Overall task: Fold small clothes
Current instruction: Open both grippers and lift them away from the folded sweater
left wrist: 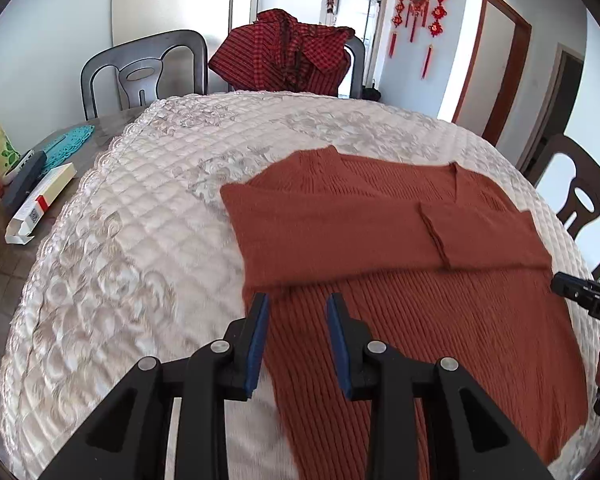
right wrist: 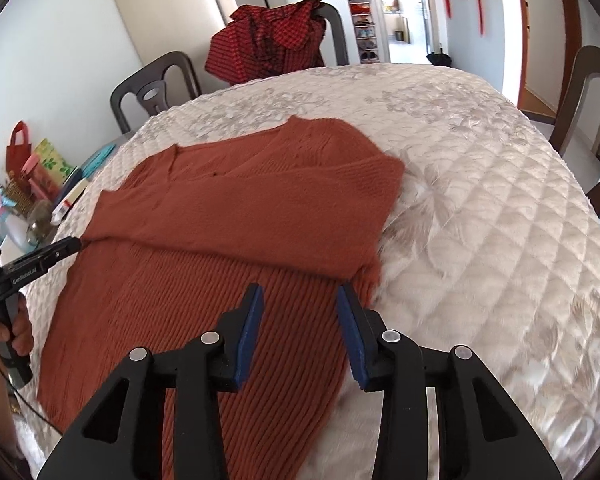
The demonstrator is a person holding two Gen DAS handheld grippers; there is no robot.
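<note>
Sweater flat on the quilt, filling the middle and lower right of my left view, both sleeves folded across it | my left gripper a little open over its left edge, holding nothing | my right gripper apart over its right edge, holding nothing

ribbed knit sweater, glossy quilted tablecloth
</note>
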